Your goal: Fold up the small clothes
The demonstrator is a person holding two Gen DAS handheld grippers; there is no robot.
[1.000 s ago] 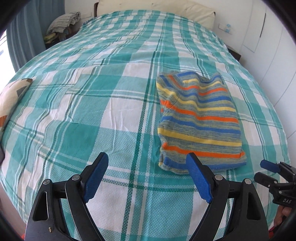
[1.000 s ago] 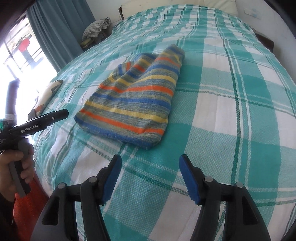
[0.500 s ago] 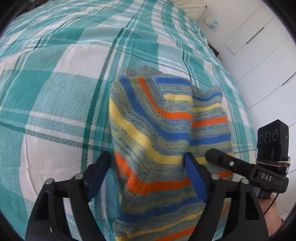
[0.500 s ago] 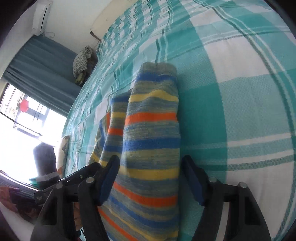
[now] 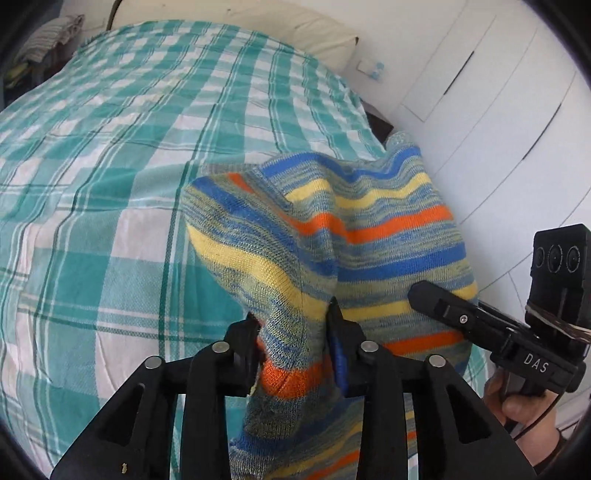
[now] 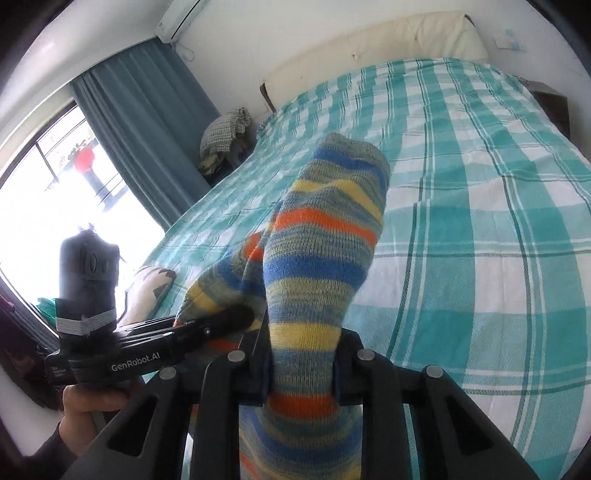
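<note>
Bedroom, bed [image 5: 110, 229] under teal-and-white checked cover filling most of both wrist views.

Left wrist view, near to far: left gripper [image 5: 293, 325] at bottom centre, jaws clamped on a bunched fold of the striped knit garment [image 5: 369, 229], cloth pinched between the pads; opening widening a little at this moment, fabric between the jaws. Garment lifted off the cover, draped up and over from the jaws toward centre right, blue, yellow and orange bands. Right gripper [image 5: 421, 291] entering from right edge, tip against the garment's right side, hand [image 5: 524, 410] on its handle at lower right. Beyond: white wardrobe doors [image 5: 480, 110] upper right, cream headboard [image 5: 258, 22] at top.

Right wrist view, near to far: right gripper [image 6: 303, 354] at bottom centre, jaws clamped on the garment's [image 6: 325, 236] edge and closing further, fabric filling the gap. Garment rising from the jaws to mid-frame, top end curled. Left gripper [image 6: 243, 314] at lower left, tip buried in the cloth, hand [image 6: 92, 402] below it. Patterned cushion [image 6: 151, 291] on bed's left edge. Farther: blue curtain [image 6: 147, 122] and bright window [image 6: 55, 206] at left, air conditioner [image 6: 181, 16] top left.
</note>
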